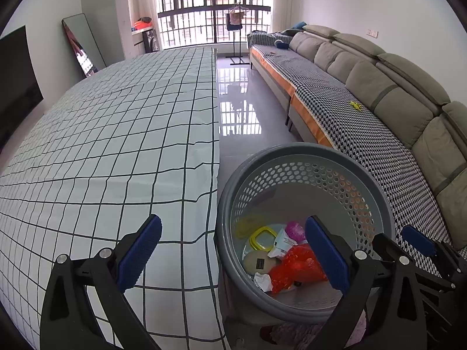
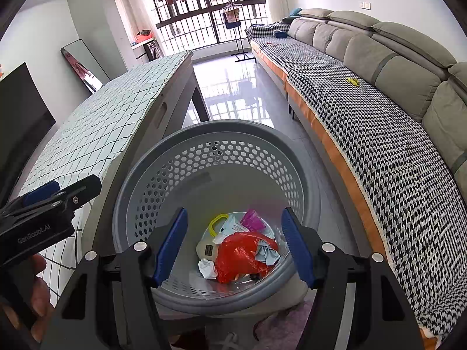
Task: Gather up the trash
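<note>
A grey perforated bin (image 1: 303, 153) stands on the floor beside the table; it also shows in the right wrist view (image 2: 216, 129). Inside lie a red plastic bag (image 2: 242, 255), crumpled white paper (image 2: 207, 268), a yellow-rimmed lid (image 1: 262, 237), a pink wrapper (image 2: 252, 218) and a round cream container (image 1: 258, 262). My left gripper (image 1: 233, 256) is open and empty, straddling the table edge and the bin rim. My right gripper (image 2: 235, 246) is open and empty, right above the bin's opening. The left gripper also appears at the left of the right wrist view (image 2: 49, 201).
A table with a white grid-pattern cloth (image 1: 116, 145) fills the left. A long grey sofa with a houndstooth cover (image 1: 364, 122) runs along the right; a small yellow item (image 1: 355, 105) lies on it. Glossy tiled floor (image 1: 239, 102) lies between them. A mirror (image 1: 83, 46) leans on the far wall.
</note>
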